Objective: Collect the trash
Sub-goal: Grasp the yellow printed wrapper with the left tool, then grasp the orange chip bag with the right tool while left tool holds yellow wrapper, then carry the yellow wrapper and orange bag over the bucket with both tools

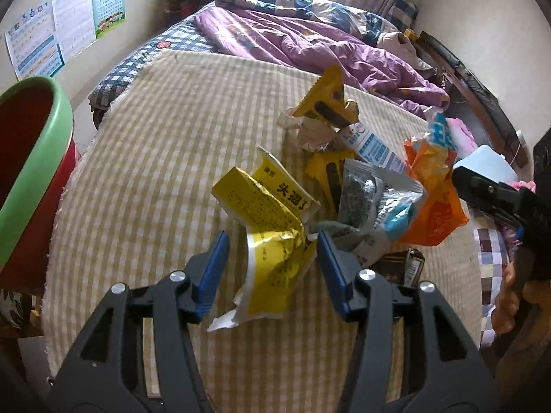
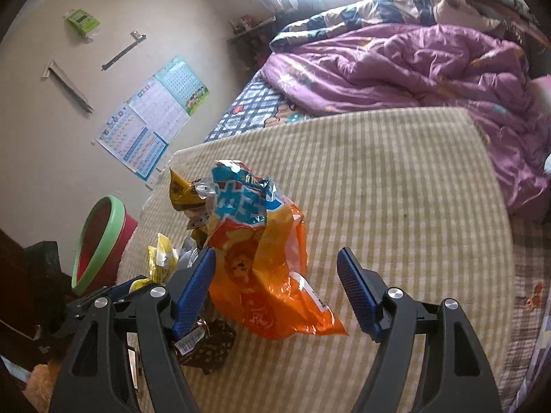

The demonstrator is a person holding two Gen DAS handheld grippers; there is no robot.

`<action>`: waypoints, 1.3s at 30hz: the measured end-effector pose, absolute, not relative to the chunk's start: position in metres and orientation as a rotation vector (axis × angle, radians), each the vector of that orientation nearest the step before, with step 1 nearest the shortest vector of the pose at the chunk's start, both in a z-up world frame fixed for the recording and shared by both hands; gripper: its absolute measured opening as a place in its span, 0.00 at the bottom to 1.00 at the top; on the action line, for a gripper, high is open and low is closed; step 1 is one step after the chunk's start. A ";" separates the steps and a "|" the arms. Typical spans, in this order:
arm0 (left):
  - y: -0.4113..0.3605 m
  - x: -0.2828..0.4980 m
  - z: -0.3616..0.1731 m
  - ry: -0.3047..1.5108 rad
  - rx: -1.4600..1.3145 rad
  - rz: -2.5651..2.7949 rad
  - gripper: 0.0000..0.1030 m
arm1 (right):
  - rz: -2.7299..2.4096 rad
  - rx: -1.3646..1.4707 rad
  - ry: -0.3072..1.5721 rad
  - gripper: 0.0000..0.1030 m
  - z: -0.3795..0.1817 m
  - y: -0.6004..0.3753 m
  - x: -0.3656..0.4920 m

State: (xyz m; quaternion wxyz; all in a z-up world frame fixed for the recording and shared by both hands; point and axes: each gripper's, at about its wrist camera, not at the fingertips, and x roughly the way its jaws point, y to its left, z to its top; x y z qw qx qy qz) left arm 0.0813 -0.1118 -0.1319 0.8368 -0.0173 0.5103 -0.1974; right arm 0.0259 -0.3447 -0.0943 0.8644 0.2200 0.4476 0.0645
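Note:
A pile of trash lies on a beige checked mat (image 1: 172, 137). A crumpled yellow box (image 1: 272, 230) lies between the open fingers of my left gripper (image 1: 272, 244), untouched by the pads. An orange snack bag (image 2: 268, 275) with a blue top lies between the open fingers of my right gripper (image 2: 275, 268); it also shows in the left wrist view (image 1: 430, 192). Other wrappers in the pile: a yellow one (image 1: 327, 99), a white-blue one (image 1: 375, 148), a grey one (image 1: 358, 192), a dark one (image 2: 210, 344). The right gripper shows at the right of the left wrist view (image 1: 461, 175).
A red bin with a green rim (image 1: 34, 158) stands left of the bed, also in the right wrist view (image 2: 103, 241). A purple quilt (image 1: 310, 41) is bunched at the far end of the bed. Posters (image 1: 62, 24) hang on the wall.

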 end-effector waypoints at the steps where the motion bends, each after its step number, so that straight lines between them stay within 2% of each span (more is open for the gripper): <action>1: -0.112 0.082 -0.134 1.088 -0.041 -0.418 0.49 | 0.138 0.468 0.944 0.69 -0.096 -0.345 0.027; 9: -0.111 0.079 -0.141 1.095 -0.068 -0.430 0.49 | 0.178 0.532 0.985 0.72 -0.107 -0.338 0.034; 12: -0.108 0.078 -0.140 1.093 -0.081 -0.434 0.42 | 0.185 0.533 0.987 0.72 -0.108 -0.336 0.036; 13: -0.107 0.076 -0.139 1.090 -0.084 -0.438 0.38 | 0.189 0.523 0.989 0.70 -0.107 -0.334 0.036; 14: -0.107 0.074 -0.138 1.088 -0.084 -0.438 0.35 | 0.196 0.514 0.989 0.59 -0.106 -0.331 0.035; 15: -0.106 0.073 -0.137 1.084 -0.078 -0.435 0.30 | 0.199 0.508 0.989 0.53 -0.105 -0.329 0.034; 17: -0.103 0.071 -0.136 1.081 -0.073 -0.428 0.22 | 0.192 0.503 0.977 0.48 -0.102 -0.325 0.032; 20: -0.097 0.067 -0.131 1.072 -0.095 -0.423 0.19 | 0.162 0.468 0.921 0.45 -0.087 -0.322 0.023; 32: -0.072 0.055 -0.072 0.896 -0.089 -0.380 0.18 | 0.139 0.368 0.731 0.45 -0.022 -0.296 0.007; 39: -0.044 0.055 -0.056 0.843 -0.082 -0.313 0.18 | 0.194 0.321 0.711 0.45 -0.011 -0.264 0.012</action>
